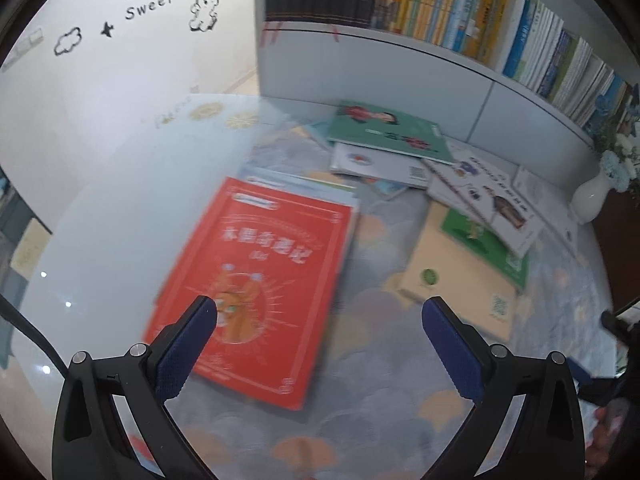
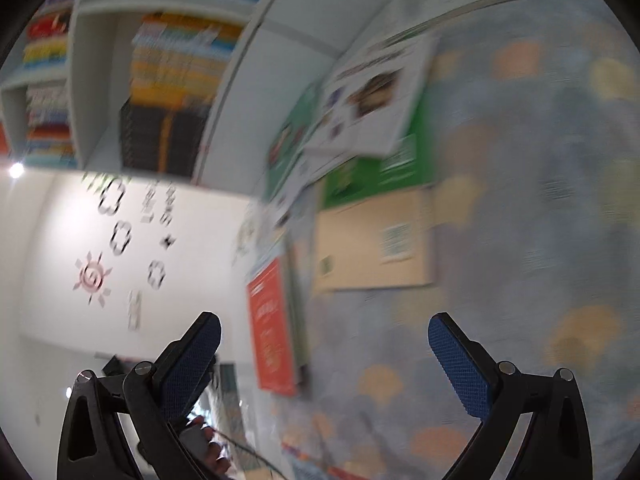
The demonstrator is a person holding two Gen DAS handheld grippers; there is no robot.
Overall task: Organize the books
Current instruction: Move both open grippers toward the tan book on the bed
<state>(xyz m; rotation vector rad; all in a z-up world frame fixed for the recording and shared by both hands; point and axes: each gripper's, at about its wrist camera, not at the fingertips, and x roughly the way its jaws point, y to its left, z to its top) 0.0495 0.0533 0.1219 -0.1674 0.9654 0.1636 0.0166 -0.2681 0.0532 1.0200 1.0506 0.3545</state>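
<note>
A: Going left to right in the left wrist view, what do you see?

B: The left gripper (image 1: 319,314) has its jaws wide apart with nothing between them. The red book (image 1: 256,280) lies flat at centre left on the counter (image 1: 380,400), on top of a few other books. At upper centre is a teal book (image 1: 384,130). At centre right a cream book (image 1: 460,280) lies under a green book (image 1: 486,248) and a white book (image 1: 484,196). A white vase (image 1: 591,196) stands at the far right.

A: And the right gripper (image 2: 325,330)?

B: Its jaws are apart too, and empty. That view is badly blurred. The red book (image 2: 272,328) sits at lower centre, the cream book (image 2: 376,240) above it.

A: Which way does the red book run?

B: Its long axis goes from lower left to upper right of the frame, top edge toward the bookshelf (image 1: 400,40).

A: How would you take it well?

B: I'd say the next step is gathering the scattered books. Bring the jaws down over one long edge, pinch the cover and pages together, and lift level so the books underneath stay put.
</note>
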